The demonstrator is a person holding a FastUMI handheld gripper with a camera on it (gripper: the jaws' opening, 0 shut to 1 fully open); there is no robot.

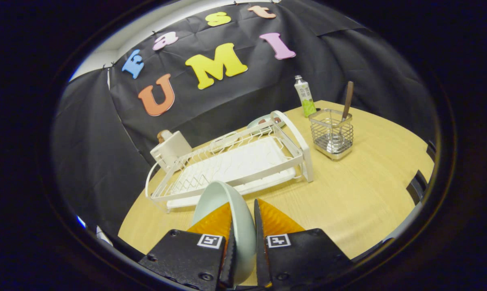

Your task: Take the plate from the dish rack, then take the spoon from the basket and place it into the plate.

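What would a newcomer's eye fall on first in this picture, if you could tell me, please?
First, the pale plate standing on edge, clamped between the fingers of the hand-held gripper above the wooden table. Just beyond it sits the white dish rack. Further off, to the rack's right, a wire basket holds a spoon with its handle sticking up, and a small carton stands behind it.

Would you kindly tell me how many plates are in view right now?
2. One pale plate is held on edge between the fingers of the hand-held gripper, in front of the dish rack. Another plate lies beyond the rack's far end. More may be hidden.
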